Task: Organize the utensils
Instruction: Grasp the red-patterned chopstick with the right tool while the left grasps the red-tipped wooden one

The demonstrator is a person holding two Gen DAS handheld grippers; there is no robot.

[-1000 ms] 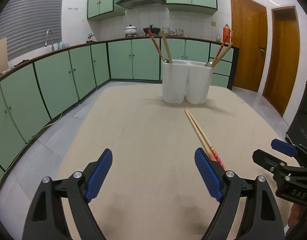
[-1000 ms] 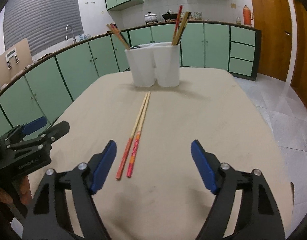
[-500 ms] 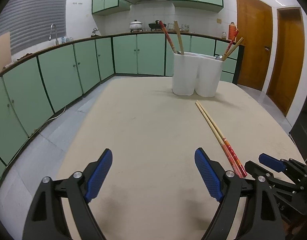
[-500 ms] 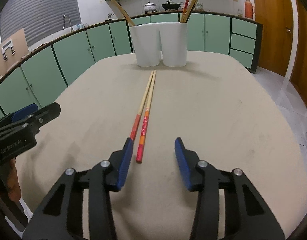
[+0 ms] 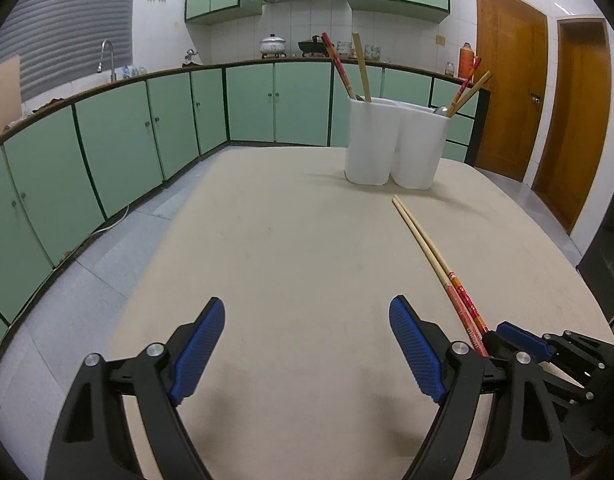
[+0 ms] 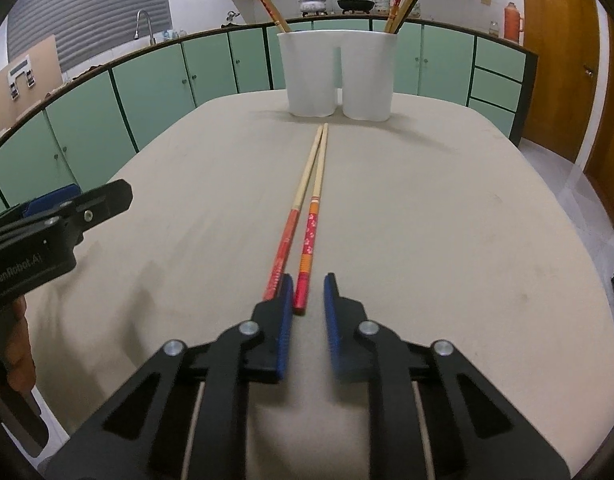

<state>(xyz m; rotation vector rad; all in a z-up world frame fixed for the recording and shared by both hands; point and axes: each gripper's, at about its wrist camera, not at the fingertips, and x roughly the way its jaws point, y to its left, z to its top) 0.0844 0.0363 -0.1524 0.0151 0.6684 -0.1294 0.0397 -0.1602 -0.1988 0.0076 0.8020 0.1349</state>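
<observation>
Right gripper (image 6: 307,292) jaws closing around red chopstick ends (image 6: 303,280) on table (image 6: 427,220)

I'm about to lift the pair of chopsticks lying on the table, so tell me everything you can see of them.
The pair of chopsticks lies flat on the beige table, side by side. They look wooden: pale shafts with red and orange patterned handle ends. The thin tips nearly meet, just short of the white utensil holder. The right gripper is closing over the handle ends: one lies between its jaws, and the other seems to run outside the left blue pad. Firm contact isn't clear.
</observation>
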